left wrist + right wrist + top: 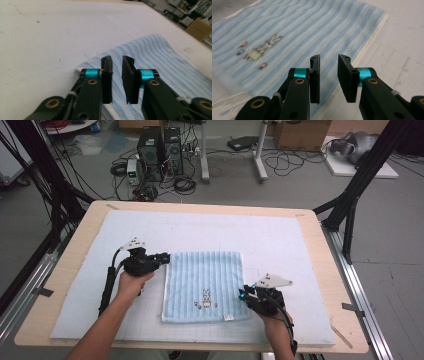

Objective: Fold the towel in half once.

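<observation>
Wooden table (310, 227) covered by a pale mat (280, 240). Blue striped towel (205, 280), with rabbit motif (206, 296), lies flat at the mat's centre-front. Left gripper (164, 256), jaws slightly apart, sits at the towel's far-left corner; right gripper (243, 293), jaws slightly apart, at its near-right edge.

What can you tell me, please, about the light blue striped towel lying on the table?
The light blue striped towel looks like soft ribbed terry cloth, with a paler band along its edge. It lies flat and spread out, roughly square, on the white gridded mat near the person's side of the table. A small rabbit picture with a few little motifs sits near its near edge, and a small white tag shows on that edge. The left gripper is at its far left corner and the right gripper at its right edge, both with jaws apart and nothing between them.
</observation>
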Motion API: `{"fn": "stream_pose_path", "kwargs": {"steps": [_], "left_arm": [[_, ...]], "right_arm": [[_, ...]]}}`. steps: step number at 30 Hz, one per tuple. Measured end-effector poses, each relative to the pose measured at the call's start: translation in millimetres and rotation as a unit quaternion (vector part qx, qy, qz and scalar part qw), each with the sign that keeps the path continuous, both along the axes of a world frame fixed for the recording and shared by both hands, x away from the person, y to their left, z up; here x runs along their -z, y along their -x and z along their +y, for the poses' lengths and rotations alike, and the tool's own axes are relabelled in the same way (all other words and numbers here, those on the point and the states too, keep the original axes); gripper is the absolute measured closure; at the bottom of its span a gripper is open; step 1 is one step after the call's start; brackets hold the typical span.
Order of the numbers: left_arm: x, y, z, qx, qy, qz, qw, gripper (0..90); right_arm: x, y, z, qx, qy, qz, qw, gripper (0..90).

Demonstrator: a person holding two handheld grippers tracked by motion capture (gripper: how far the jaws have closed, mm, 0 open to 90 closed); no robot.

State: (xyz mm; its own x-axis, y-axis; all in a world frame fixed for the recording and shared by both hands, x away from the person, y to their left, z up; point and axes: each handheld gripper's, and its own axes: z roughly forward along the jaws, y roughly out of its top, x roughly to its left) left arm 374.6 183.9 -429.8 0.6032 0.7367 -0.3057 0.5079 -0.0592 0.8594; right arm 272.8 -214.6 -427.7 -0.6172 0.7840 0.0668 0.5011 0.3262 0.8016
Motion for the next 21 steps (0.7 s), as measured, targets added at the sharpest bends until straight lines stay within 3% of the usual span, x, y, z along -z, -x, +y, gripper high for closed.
{"fn": "stream_pose_path", "kwargs": {"steps": [5,9,11,14,17,19,21], "left_arm": [[8.5,-18.1,-12.1,-0.008,-0.050,0.017,0.9986,84.5],[20.6,-25.4,-18.3,-0.039,-0.094,0.047,0.9938,83.5],[21.4,-26.2,-18.4,-0.045,-0.085,0.048,0.9942,81.4],[17.7,-25.1,-18.0,-0.064,-0.081,0.036,0.9940,57.4],[17.3,-27.8,-12.4,-0.078,-0.080,0.016,0.9936,54.6],[19.8,-31.6,-9.7,-0.091,-0.068,0.019,0.9933,51.6],[22.4,-34.7,-8.5,-0.102,-0.067,0.034,0.9920,49.1]], "right_arm": [[-1.7,-9.9,-3.5,0.007,-0.006,-0.001,1.0000,69.5],[-1.5,-17.6,-3.9,0.016,0.001,-0.011,0.9998,70.3],[-1.2,-26.9,-3.5,0.025,-0.003,-0.014,0.9996,70.4],[-2.3,-46.5,3.2,0.028,0.012,-0.017,0.9994,69.5],[-7.1,-70.4,13.5,0.031,0.019,-0.025,0.9990,60.2],[-9.3,-88.5,18.5,0.039,0.026,-0.030,0.9985,53.9],[-8.1,-107.0,22.1,0.045,0.033,-0.035,0.9978,50.8]]}}
